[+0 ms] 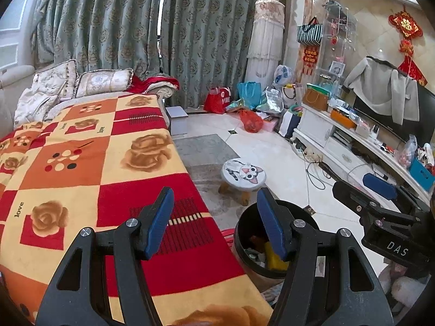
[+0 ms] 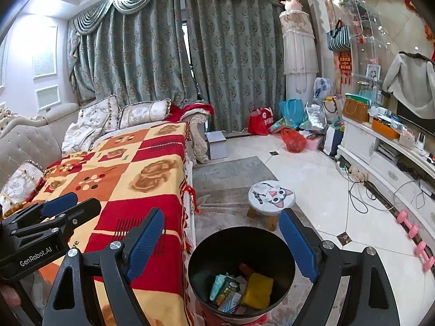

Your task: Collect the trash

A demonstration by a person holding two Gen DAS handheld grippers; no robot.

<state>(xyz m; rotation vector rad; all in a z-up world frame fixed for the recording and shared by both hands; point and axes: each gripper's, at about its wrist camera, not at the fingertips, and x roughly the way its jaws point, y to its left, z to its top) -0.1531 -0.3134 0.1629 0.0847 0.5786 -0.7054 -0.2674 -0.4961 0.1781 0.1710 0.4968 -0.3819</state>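
Right wrist view first, sweeping from the left: the left gripper (image 2: 64, 205) pokes in over the checked blanket (image 2: 152, 179) that covers the sofa seat, and nothing sits between its blue pads as far as this angle shows. That blanket looks bare of litter from here, so the sofa, I'd judge, is already cleared.

Centre now, and near: the right gripper (image 2: 221, 247) hangs with its fingers (image 2: 146, 244) well apart and empty, straddling the view of the black trash bin (image 2: 282, 255) on the floor just beside the sofa's edge. Inside the bin lie the collected bits: a yellow cloth-like piece (image 2: 257, 289), a green-and-white carton (image 2: 227, 292) and some paper wrappers. Parked close to the sofa, the bin saves a long carry.

Further off, the cat-face stool (image 2: 272, 194) stands on the grey rug beyond the bin. Far right, a red plastic bag (image 2: 292, 138) sits among shopping bags by the curtain, possibly more trash, though I can't tell.

Left wrist view agrees: left fingers apart on nothing, above the blanket's near corner, with the bin partly hidden behind the right-hand finger. Both tools empty and raised suggests a pause to scan for the next piece.
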